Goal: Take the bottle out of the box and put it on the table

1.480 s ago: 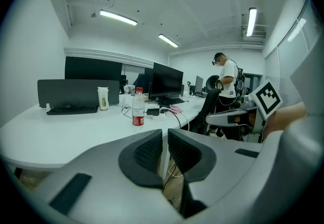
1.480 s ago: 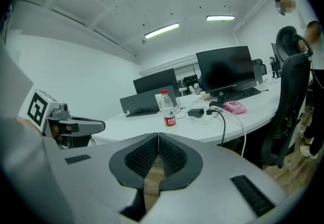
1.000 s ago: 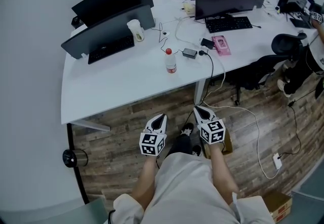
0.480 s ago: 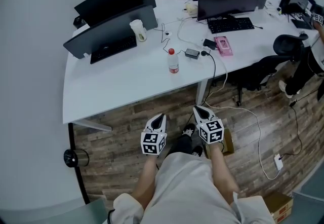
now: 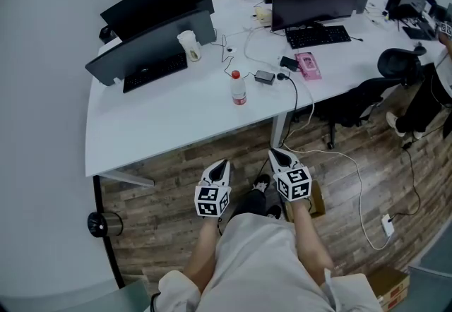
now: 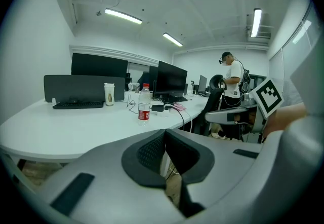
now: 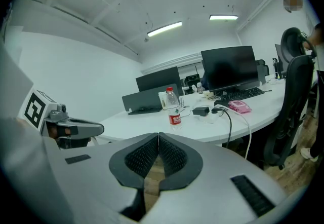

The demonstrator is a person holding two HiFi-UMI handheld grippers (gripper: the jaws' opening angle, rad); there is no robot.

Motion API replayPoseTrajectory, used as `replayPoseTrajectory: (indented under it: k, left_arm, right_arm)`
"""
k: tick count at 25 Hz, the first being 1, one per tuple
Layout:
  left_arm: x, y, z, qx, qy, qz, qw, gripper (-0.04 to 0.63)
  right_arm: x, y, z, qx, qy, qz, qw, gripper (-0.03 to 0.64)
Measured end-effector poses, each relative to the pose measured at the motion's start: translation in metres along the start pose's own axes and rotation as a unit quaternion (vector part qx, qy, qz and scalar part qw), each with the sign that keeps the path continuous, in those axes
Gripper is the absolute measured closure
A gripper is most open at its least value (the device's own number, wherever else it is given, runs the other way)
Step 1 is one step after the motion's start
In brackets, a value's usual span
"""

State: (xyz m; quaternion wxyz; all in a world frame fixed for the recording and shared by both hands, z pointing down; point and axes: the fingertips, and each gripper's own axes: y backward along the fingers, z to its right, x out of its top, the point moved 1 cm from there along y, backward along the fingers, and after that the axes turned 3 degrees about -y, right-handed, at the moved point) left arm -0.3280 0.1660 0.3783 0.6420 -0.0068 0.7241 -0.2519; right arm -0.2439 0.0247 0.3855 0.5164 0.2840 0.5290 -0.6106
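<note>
One bottle (image 5: 239, 87) upright on table (image 5: 162, 123); left gripper (image 5: 222, 164), right gripper (image 5: 277, 154) both closed, empty

Bottle (image 5: 239, 87) upright on the bench (image 5: 162, 116), near its front edge. Charger (image 5: 264, 77) lies just to its right, pack (image 5: 308, 64) farther right, cup (image 5: 188, 44) behind-left, before a monitor (image 5: 152, 46). Left gripper (image 5: 222, 166) and right gripper (image 5: 277, 154) are side by side over the floor (image 5: 162, 212), before the bench, with a box (image 5: 316, 199) on the floor beside the right one.

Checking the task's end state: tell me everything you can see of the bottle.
The bottle is clear plastic and slim, with a red cap and a red label band around its lower half. It stands upright and capped on the white table, apart from the black adapter beside it. Only the table touches it.
</note>
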Motion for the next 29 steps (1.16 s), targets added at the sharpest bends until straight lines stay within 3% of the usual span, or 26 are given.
replayPoseTrajectory:
  k: [29]
  left_arm:
    - [0.008, -0.035, -0.013, 0.015, 0.013, -0.007, 0.9998, 0.580]
  right_arm:
    - [0.006, -0.018, 0.024, 0.010, 0.007, -0.009, 1.000, 0.577]
